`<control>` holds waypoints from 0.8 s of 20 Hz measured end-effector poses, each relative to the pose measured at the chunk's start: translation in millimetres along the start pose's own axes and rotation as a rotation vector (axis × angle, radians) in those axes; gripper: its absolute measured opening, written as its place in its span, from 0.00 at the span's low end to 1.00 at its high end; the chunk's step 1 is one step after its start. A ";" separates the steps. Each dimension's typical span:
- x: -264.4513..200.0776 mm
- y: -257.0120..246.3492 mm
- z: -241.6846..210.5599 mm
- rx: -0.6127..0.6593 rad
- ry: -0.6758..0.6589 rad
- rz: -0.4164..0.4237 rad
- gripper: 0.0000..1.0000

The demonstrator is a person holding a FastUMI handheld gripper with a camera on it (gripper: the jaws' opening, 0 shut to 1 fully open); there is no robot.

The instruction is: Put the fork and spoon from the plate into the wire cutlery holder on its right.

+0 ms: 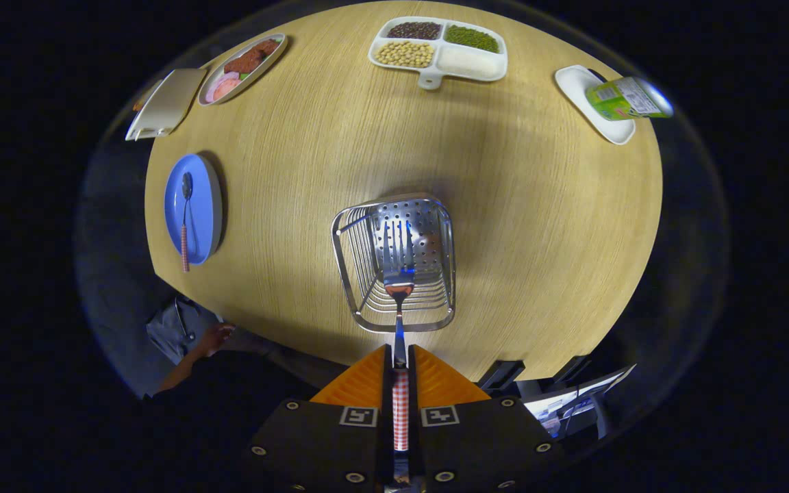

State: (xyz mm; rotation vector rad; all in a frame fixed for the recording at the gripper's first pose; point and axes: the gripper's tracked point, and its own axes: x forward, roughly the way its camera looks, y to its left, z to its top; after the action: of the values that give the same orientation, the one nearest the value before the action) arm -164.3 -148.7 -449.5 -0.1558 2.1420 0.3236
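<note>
Fork point(398, 257) clamped between fingers point(367, 383), above holder point(392, 263)

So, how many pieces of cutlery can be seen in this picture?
2. The fork is held in the claw, both fingers pressing on its handle, its tines over the wire cutlery holder. The spoon lies on the blue plate, left of the holder.

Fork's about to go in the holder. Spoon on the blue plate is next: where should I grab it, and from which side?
Take the spoon by its checked handle end, which juts past the blue plate's rim on the table's near edge. Coming from that edge looks best, fingers straddling the handle. The bowl lies flat on the plate, harder to pinch. The gripper is shut on the fork over the wire holder.
</note>
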 end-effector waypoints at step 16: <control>-6.0 -7.4 23.1 -0.068 0.113 -0.023 0.14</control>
State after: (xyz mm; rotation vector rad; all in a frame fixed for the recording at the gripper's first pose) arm -140.8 -149.2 -458.0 -0.2428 2.2396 0.3821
